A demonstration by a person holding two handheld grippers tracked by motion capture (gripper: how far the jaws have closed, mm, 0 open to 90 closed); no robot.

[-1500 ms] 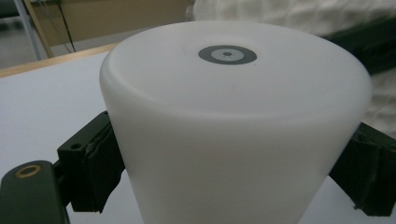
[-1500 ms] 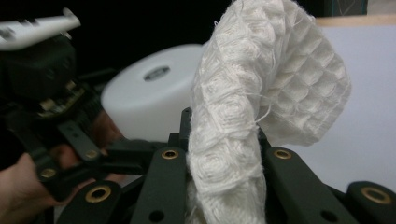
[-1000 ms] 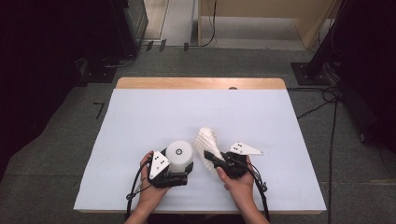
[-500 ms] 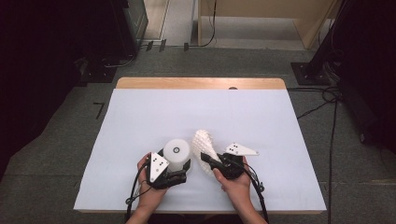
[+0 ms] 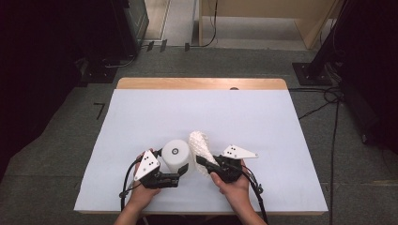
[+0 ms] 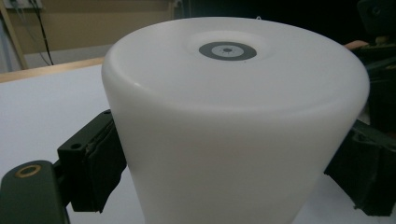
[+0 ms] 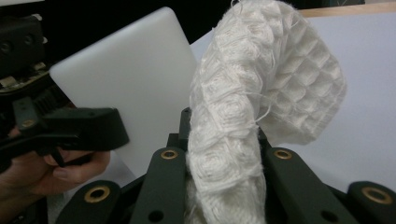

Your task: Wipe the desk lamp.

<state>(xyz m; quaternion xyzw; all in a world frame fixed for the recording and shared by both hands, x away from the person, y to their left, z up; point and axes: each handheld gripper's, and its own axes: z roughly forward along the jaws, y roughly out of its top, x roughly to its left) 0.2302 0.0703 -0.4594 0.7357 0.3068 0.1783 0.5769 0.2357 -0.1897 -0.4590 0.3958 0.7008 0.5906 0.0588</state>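
Observation:
A white, smooth container [image 5: 174, 154] with a grey round mark on its top face sits near the table's front edge. My left gripper [image 5: 184, 169] is shut on it, its black pads [image 6: 93, 163] pressing the container [image 6: 233, 116] from both sides. Whether the container rests on the table or hangs just above it I cannot tell. To its right, my right gripper [image 5: 204, 164] is shut on a white waffle-weave cloth [image 5: 201, 145]. The cloth [image 7: 261, 84] rises from between the jaws of the right gripper [image 7: 224, 154] and curls over at the top. Beside it are the container [image 7: 135, 98] and the left gripper [image 7: 70, 130].
A pale blue-white sheet covers the table [image 5: 244, 117]; a wooden strip [image 5: 202, 83] shows along its far edge. Cables trail from both grippers toward the front edge. Dark equipment and cables lie on the floor around the table.
The left gripper has shifted the container slightly to the left, away from the cloth. The right gripper and the cloth have stayed in place.

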